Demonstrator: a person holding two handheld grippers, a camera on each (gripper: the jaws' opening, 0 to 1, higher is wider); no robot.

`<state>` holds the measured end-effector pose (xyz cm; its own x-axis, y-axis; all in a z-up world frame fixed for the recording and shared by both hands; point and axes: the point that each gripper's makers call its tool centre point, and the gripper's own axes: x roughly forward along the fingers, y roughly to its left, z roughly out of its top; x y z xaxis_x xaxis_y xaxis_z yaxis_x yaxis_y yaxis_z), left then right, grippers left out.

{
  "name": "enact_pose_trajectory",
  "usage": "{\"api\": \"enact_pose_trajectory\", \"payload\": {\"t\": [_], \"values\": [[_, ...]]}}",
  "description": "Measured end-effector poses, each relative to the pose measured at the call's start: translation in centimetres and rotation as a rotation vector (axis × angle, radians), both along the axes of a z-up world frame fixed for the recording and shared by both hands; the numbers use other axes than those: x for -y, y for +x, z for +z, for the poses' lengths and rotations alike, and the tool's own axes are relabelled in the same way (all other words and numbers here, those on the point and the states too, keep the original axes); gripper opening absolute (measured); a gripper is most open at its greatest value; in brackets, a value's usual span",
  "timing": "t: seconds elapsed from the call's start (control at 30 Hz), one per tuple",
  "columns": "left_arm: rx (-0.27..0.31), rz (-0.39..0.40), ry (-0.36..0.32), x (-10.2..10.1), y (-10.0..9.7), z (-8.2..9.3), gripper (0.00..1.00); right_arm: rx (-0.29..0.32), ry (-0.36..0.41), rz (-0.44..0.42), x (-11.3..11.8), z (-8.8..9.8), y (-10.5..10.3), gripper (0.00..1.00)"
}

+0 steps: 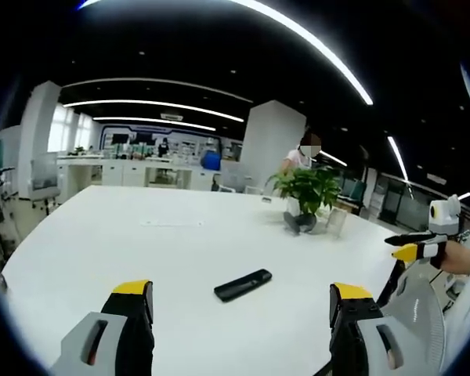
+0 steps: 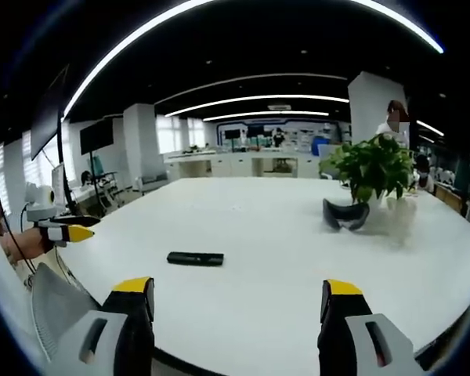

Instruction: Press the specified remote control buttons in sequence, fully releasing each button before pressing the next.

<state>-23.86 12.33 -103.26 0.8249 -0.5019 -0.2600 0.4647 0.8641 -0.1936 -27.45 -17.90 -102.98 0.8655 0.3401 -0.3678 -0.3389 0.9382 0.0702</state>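
Both grippers hang with their jaws spread wide and nothing between them: the left gripper [image 1: 241,301] shows its two yellow-tipped black jaws rising from the near edge of the left gripper view, and the right gripper [image 2: 239,296] stands the same way in the right gripper view, released and empty. A black remote control [image 1: 243,285] lies flat on the white table [image 1: 125,243], apart from either pair of jaws; in the left gripper view it sits just beyond and between the jaw tips, turned at a slant, and in the right gripper view the same remote control [image 2: 195,258] lies lengthwise, left of centre, a little beyond the left jaw. Farther back on the table a green potted plant [image 1: 307,190] stands, with a dark curved object [image 2: 345,215] on the tabletop just in front of it. At the right edge of the left gripper view the other gripper comes in, held in a person's hand, and at the left edge of the right gripper view the other gripper shows likewise. Behind the plant a person stands in an open office with long ceiling lights [image 2: 258,99].
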Motion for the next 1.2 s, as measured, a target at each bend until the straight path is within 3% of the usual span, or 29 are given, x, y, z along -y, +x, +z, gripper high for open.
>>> {"api": "enact_pose_trajectory", "payload": {"t": [0.03, 0.2, 0.27, 0.5, 0.87, 0.93, 1.2], "values": [[-0.002, -0.001, 0.001, 0.0, 0.1, -0.1, 0.96, 0.002, 0.001, 0.000, 0.0, 0.0, 0.0, 0.87], [0.008, -0.004, -0.009, 0.3, 0.5, 0.2, 0.96, 0.124, 0.017, 0.016, -0.2, 2.4, 0.9, 0.85], [0.008, -0.007, -0.015, 0.5, 0.7, 0.2, 0.96, 0.132, 0.025, 0.004, 0.0, 2.9, 1.3, 0.85], [-0.006, -0.025, -0.004, 0.6, 0.7, -0.2, 0.95, 0.109, 0.037, 0.009, -0.7, 2.5, 1.6, 0.85], [-0.006, -0.022, -0.014, 0.4, 1.0, -0.1, 0.95, 0.085, 0.051, -0.014, -0.4, 1.9, 1.4, 0.76], [-0.011, -0.022, -0.013, 0.4, 1.0, -0.3, 0.95, 0.068, 0.059, -0.019, -0.1, 1.6, 1.5, 0.71], [-0.044, -0.054, 0.000, 0.9, 1.2, -1.8, 0.92, 0.069, 0.105, -0.029, -0.2, 1.7, 1.4, 0.69]]}}
